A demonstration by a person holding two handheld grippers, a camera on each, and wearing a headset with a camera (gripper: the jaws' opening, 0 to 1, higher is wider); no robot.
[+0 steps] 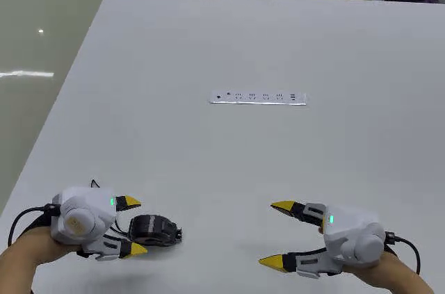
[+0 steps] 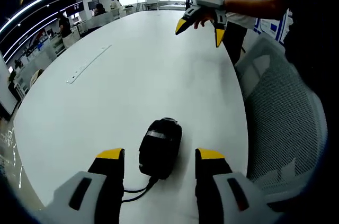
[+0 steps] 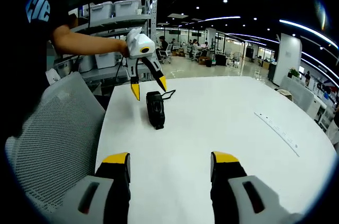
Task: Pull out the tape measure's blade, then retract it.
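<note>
Partly behind left tool (image 1: 135, 225), black tape measure (image 1: 156, 229).

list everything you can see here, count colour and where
table: one, white, spans the scene
socket strip: one, white, set flat in the middle of the table
tape measure: one, black, on the table near the person's edge, between the left gripper's jaws, blade not pulled out
mesh chair: one, pale grey, beside the table in the left gripper view
shelving: one unit, grey with pale bins, behind the person in the right gripper view
left gripper: one, white with yellow tips, open, jaws either side of the tape measure
right gripper: one, white with yellow tips, open, over bare table
</note>
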